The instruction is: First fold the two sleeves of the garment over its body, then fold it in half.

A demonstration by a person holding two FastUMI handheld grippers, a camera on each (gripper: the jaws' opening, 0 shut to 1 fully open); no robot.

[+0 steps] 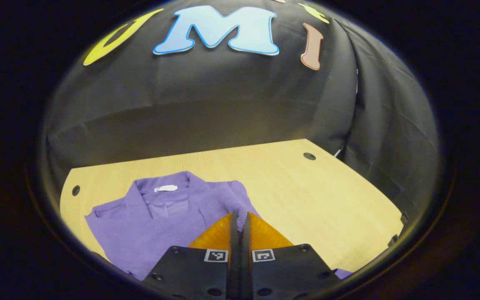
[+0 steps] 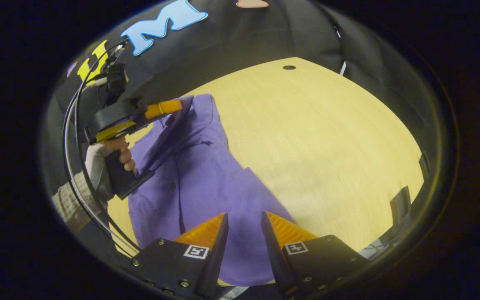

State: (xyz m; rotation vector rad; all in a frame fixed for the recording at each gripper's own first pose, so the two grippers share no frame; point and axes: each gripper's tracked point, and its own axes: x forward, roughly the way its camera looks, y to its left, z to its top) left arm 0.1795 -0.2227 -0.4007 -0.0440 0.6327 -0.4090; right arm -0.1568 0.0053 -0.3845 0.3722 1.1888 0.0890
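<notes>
Left gripper view showed the left hand-held gripper with its fingers pressed together above the garment, which lay spread on the bench, collar toward the far wall; whether cloth was pinched between them I could not tell. Right gripper view showed the right hand-held gripper spread over the hem, holding nothing. Judging by that, a sleeve fold was in hand: it would go best carried low and laid flat across the body, cuff square. No containers stood on the bench
</notes>
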